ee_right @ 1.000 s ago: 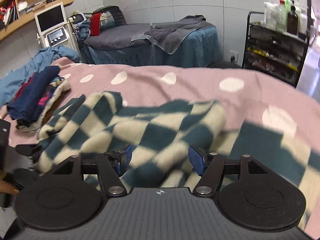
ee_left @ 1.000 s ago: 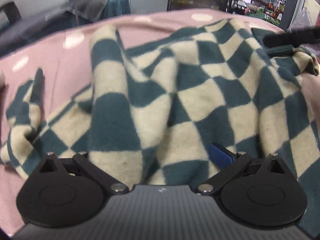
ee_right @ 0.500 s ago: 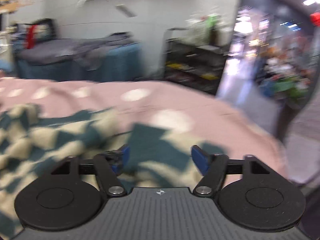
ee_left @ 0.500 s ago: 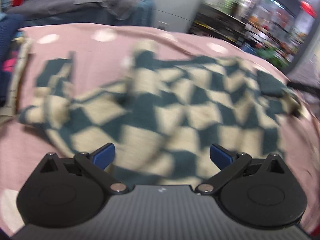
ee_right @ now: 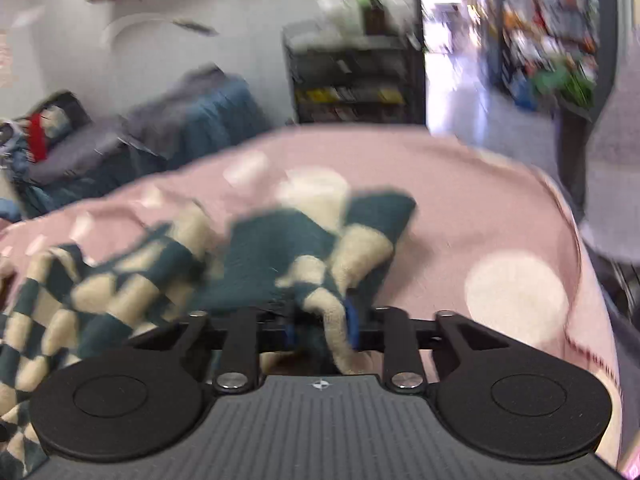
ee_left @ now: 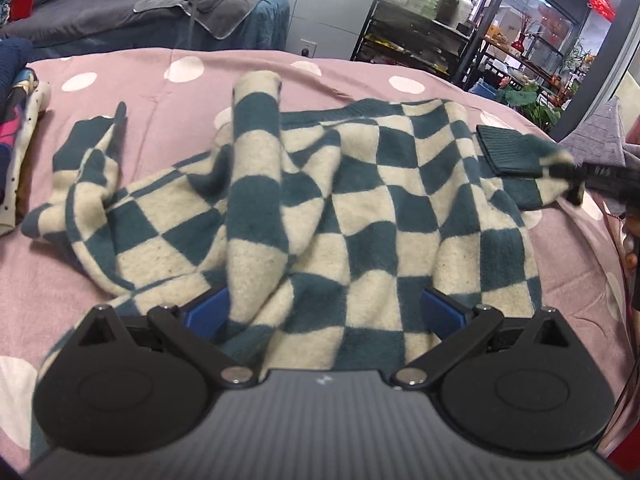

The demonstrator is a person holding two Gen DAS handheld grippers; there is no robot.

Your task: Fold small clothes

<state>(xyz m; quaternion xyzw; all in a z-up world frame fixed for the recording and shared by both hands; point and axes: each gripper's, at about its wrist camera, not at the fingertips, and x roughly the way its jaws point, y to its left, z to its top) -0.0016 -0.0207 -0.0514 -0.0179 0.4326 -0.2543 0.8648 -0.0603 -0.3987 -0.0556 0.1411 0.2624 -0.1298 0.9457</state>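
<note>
Left wrist view: left gripper (ee_left: 324, 312) sits low at the near edge of the bed (ee_left: 140, 80), aimed across it, jaws spread wide. The blue pads (ee_left: 206, 312) flank a bunched fold of the checkered sweater (ee_left: 360, 208), cloth between them but not pinched. Sweater is teal-and-cream checked, crumpled, lying across the middle of the pink polka-dot bed cover, long axis roughly left-right. One sleeve runs out toward the left edge; a raised fold stands up toward the far edge. The ribbed teal cuff (ee_left: 508, 152) lies near the right edge, lifted. Right gripper (ee_left: 576, 174) shows at the right edge of this view, holding the sweater just beside the cuff.

Right wrist view is motion-blurred. Right gripper (ee_right: 320, 326) has jaws nearly closed, pinching a cream-and-teal edge of the sweater (ee_right: 280, 248), rest of it trailing left. Bed cover (ee_right: 480, 208) under it.

Stack of folded clothes (ee_left: 16, 92) at the bed's left edge. Second bed with grey towels (ee_left: 224, 8) and a black shelf cart (ee_left: 416, 36) behind. No readable writing.
</note>
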